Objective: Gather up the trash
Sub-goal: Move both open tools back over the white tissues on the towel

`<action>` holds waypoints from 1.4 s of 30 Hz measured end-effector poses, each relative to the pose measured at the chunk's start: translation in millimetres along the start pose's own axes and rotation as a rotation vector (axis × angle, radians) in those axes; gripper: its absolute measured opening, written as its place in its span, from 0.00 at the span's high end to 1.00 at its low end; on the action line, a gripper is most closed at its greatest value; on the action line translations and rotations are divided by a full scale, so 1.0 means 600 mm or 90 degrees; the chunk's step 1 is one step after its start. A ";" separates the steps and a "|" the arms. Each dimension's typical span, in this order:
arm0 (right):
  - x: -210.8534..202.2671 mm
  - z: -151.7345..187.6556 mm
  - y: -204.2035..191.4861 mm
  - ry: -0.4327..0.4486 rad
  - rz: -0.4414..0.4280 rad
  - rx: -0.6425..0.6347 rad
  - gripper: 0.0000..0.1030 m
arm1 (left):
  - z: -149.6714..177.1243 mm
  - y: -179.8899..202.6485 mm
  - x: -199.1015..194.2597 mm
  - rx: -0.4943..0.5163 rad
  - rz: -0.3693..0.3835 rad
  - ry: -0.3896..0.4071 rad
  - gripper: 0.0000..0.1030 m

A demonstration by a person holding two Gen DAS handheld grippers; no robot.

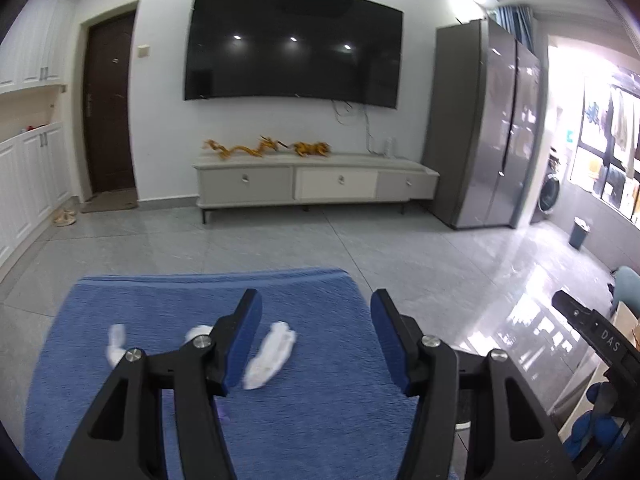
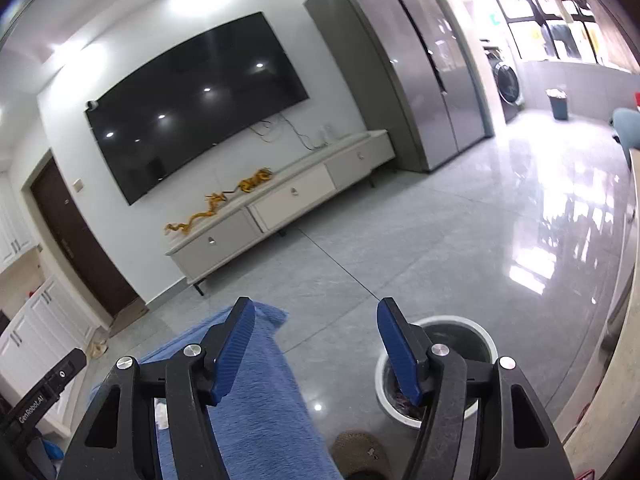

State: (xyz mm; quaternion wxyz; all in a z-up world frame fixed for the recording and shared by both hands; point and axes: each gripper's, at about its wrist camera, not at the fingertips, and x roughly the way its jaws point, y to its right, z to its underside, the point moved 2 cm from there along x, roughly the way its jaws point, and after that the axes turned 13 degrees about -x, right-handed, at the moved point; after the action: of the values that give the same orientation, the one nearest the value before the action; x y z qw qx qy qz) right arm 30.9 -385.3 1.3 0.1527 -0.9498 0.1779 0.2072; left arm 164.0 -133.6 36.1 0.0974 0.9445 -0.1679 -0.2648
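Observation:
Three crumpled white tissues lie on a blue cloth-covered surface: a long one between my left gripper's fingers, a small one partly hidden behind the left finger, and one further left. My left gripper is open and empty above the cloth. My right gripper is open and empty, above the cloth's right edge. A white-rimmed trash bin stands on the floor behind the right finger, with dark contents.
Grey tiled floor lies beyond the cloth. A TV cabinet, a wall TV and a grey fridge stand at the far wall. A second small bin is far right. A brown round object lies on the floor near the bin.

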 end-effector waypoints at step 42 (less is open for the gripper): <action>0.102 0.089 -0.264 -0.085 -0.155 -0.217 0.36 | 0.107 -0.339 0.014 -0.145 -0.100 -0.091 0.40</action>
State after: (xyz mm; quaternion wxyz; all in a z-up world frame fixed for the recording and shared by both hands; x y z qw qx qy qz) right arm 128.6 -241.8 -38.4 0.0252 -0.9606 0.0136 0.2763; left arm 190.4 45.0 -77.4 0.1709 0.9162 -0.0686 -0.3559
